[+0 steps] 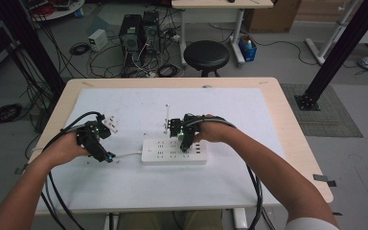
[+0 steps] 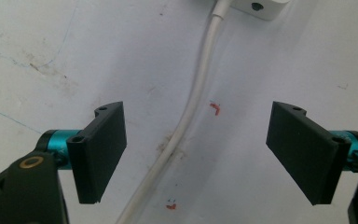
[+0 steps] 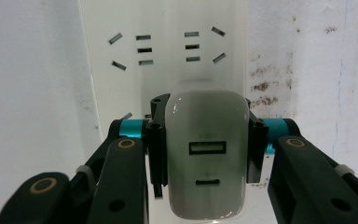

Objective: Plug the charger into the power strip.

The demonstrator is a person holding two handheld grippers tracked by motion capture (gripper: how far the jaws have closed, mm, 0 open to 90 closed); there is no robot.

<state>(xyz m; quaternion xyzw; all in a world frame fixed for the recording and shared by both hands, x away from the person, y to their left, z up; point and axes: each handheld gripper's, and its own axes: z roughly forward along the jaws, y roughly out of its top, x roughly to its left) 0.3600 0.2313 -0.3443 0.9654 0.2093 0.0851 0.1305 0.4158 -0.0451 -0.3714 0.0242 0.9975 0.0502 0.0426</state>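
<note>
A white power strip (image 1: 174, 151) lies on the white mat in the middle of the table. My right gripper (image 1: 186, 146) stands over it, pointing down. In the right gripper view it (image 3: 207, 140) is shut on a white USB charger (image 3: 207, 154), one pad on each side. The charger sits over the strip's sockets (image 3: 163, 28), and its prongs are hidden. My left gripper (image 1: 109, 158) is at the strip's left end. In the left gripper view it (image 2: 198, 140) is open, and the strip's white cord (image 2: 191, 100) runs along the mat between the jaws, untouched.
A small white plug adapter (image 1: 110, 123) lies behind the left hand. A thin white stick (image 1: 166, 117) stands just left of the right gripper. Beyond the table's far edge are a black stool (image 1: 206, 55) and computer towers (image 1: 139, 31) among cables.
</note>
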